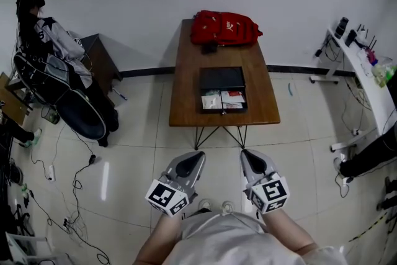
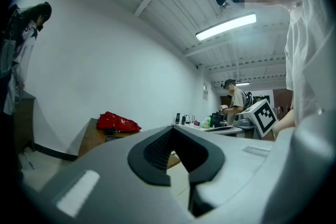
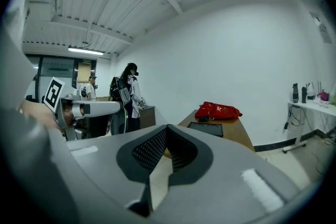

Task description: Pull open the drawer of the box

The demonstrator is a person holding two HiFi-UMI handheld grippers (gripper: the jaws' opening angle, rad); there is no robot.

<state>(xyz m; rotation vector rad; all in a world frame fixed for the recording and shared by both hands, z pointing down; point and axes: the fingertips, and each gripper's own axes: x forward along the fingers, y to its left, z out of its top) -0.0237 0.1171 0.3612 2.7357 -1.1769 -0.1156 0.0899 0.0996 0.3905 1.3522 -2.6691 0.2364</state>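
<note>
The grey right gripper (image 1: 250,160) and the grey left gripper (image 1: 193,161) are held low, close to the body, each with its jaws closed together on nothing. Well ahead, on the brown wooden table (image 1: 186,96), the flat black box (image 1: 221,78) is seen with its drawer (image 1: 223,101) pulled out and holding papers.

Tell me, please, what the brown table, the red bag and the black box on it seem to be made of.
Brown rectangular table: wood or veneer, judging by its warm, low sheen; thin dark legs look like metal rod. Red backpack: soft fabric, creased and slumped, probably nylon. Flat black box: matt, hard-edged; plastic or coated board, unclear.
</note>
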